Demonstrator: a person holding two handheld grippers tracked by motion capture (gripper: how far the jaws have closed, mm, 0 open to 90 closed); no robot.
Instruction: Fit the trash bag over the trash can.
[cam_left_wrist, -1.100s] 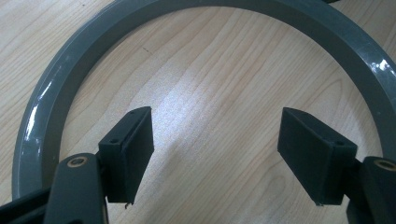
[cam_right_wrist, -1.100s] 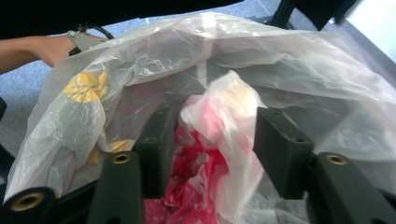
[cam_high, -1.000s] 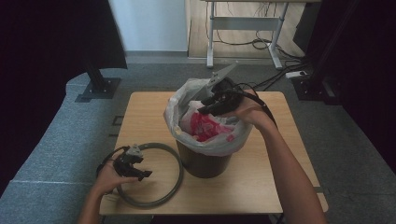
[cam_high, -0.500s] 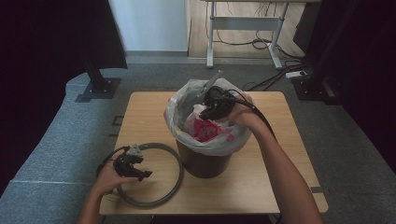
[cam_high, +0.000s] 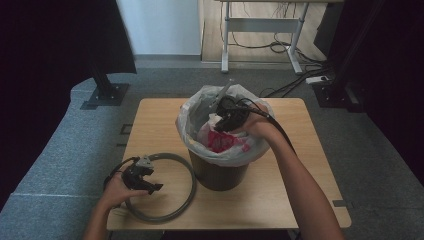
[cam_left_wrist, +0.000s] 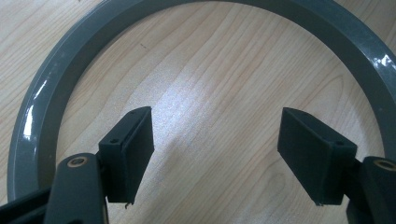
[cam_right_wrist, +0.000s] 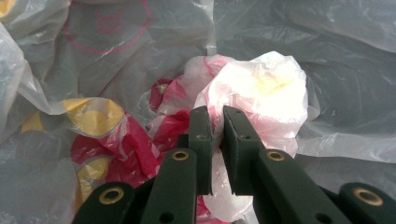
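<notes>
Bin (cam_high: 218, 172) stands mid-table (cam_high: 150, 120), liner bag (cam_high: 192, 117) draped over its rim. Right gripper (cam_high: 220, 126) sits inside the bin mouth; crumpled bag (cam_right_wrist: 254, 100) directly ahead of it, between its jaws. Ring (cam_high: 187, 192) lies flat left of the bin, encircling the left gripper (cam_high: 150, 186).

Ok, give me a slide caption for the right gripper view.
Right tool pinches a crumpled white-and-pink plastic bag inside the clear bin liner.
</notes>
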